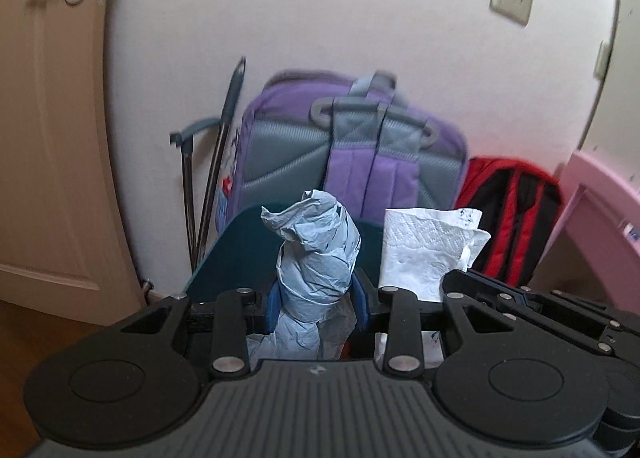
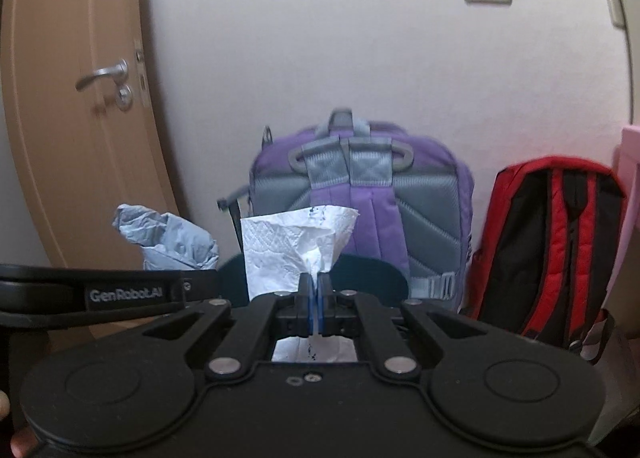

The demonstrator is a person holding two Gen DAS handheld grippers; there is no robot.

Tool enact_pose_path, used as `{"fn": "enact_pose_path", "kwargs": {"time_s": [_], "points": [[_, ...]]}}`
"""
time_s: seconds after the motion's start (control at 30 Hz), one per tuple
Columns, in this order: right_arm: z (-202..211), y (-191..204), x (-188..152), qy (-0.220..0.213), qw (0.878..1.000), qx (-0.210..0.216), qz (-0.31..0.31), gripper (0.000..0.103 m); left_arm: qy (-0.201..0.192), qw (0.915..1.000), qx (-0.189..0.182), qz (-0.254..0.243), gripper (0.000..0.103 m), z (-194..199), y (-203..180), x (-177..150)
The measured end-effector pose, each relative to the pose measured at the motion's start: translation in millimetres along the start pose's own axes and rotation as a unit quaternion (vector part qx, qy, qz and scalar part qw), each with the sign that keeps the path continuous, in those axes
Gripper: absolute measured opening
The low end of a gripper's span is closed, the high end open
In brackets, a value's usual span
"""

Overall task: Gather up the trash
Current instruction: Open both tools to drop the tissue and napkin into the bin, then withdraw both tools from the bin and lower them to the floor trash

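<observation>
My left gripper [image 1: 318, 304] is shut on a crumpled blue paper [image 1: 316, 254] that stands up between its blue pads. My right gripper [image 2: 319, 294] is shut on a white tissue [image 2: 296, 246] with dark ink spots. Both are held in the air above a dark teal bin [image 1: 224, 258], whose rim also shows in the right wrist view [image 2: 372, 270]. The white tissue shows to the right in the left wrist view [image 1: 424, 250]. The blue paper shows to the left in the right wrist view [image 2: 172, 242], above the left gripper's body.
A purple and grey backpack [image 1: 356, 153] leans on the white wall behind the bin. A red and black backpack [image 2: 552, 242] stands to its right, next to pink furniture [image 1: 592, 209]. A beige door [image 2: 80, 117] is at the left. Grey poles [image 1: 216, 161] lean on the wall.
</observation>
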State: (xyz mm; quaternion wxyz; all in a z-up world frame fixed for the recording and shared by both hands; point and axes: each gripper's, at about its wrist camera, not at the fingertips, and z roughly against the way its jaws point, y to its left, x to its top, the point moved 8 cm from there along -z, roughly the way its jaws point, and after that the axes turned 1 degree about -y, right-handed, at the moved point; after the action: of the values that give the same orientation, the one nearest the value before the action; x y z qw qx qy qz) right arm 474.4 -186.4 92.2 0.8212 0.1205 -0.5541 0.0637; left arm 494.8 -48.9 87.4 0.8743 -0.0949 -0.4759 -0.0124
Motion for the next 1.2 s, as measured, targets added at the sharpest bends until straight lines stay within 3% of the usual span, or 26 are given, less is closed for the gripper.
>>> {"fn": "enact_pose_path", "kwargs": {"time_s": [0.27,0.4,0.5,0.57,0.6,0.97,1.2], "points": [[-48.4,-3.0,-28.3,0.054,0.998,0.002,0.012,0.005,0.056,0.9984,0.007,0.001,0.035,-53.7,18.4,-23.8],[-60.3,-3.1,-38.8,0.074,0.997,0.008,0.016,0.015,0.072,0.9973,0.009,0.005,0.036,-68.0,23.9,-33.1],[-65.3,-3.6,-43.0,0.083,0.996,0.009,0.017,0.017,0.085,0.9963,0.008,0.014,0.036,-74.4,27.7,-38.2],[-66.3,-4.4,-44.1,0.085,0.996,0.006,0.016,0.030,0.085,0.9962,0.009,0.014,0.041,-76.6,28.1,-39.7],[-66.1,-4.8,-44.7,0.084,0.996,0.005,0.016,0.034,0.085,0.9963,0.004,0.014,0.044,-76.3,26.4,-40.1],[-45.9,-12.8,-38.3,0.077,0.997,-0.003,0.004,0.034,0.066,0.9977,0.006,0.013,0.065,-48.3,17.5,-34.8],[-6.4,-5.4,-30.4,0.063,0.998,0.001,0.015,0.042,0.048,0.9988,0.001,0.011,0.065,-6.7,9.4,-33.9]]}}
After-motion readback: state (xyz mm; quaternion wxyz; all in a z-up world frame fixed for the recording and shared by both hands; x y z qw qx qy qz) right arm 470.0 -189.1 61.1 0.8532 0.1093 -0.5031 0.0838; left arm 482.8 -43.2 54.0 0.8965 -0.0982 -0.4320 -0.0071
